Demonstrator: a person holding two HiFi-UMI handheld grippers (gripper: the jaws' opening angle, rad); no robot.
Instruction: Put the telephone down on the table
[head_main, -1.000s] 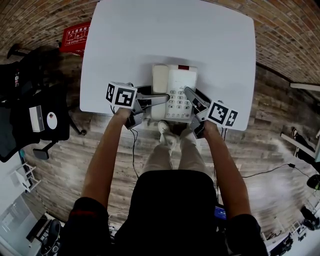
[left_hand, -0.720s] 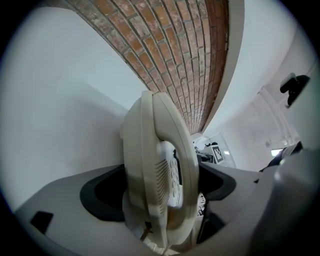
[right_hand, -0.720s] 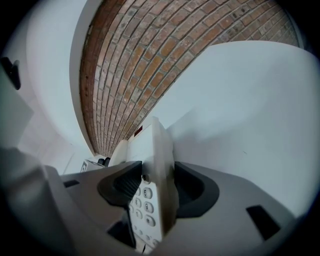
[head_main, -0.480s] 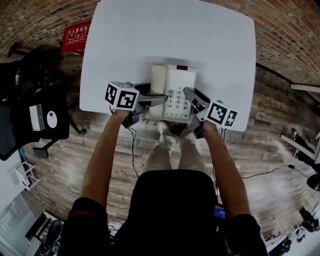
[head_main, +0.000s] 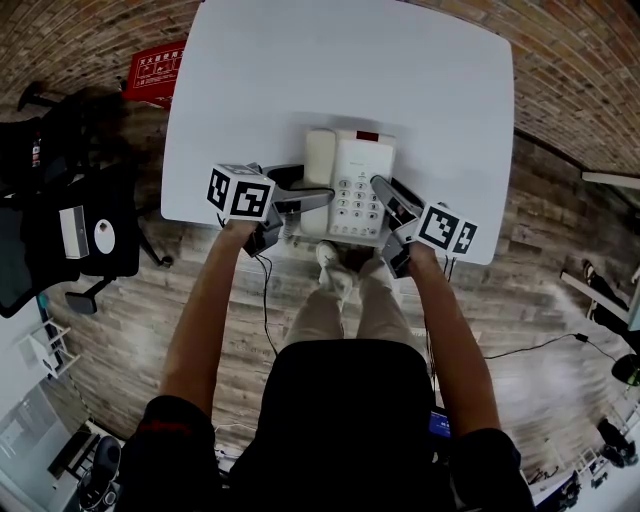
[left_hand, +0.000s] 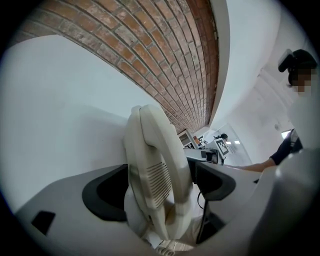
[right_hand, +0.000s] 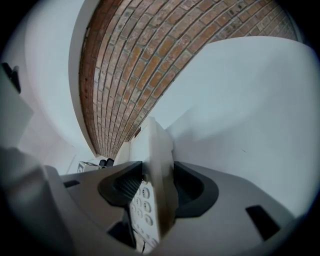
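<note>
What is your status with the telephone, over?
Left gripper clamps telephone at its handset; right gripper, jaws just been closing, grips its keypad side. Telephone at table near edge, set down or not unclear. No obstacle seen.

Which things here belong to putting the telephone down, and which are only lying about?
Job: telephone; white table; left gripper, gripping the handset; right gripper, fingers just closing on its right edge.
Lying about: black chair; red box.
</note>
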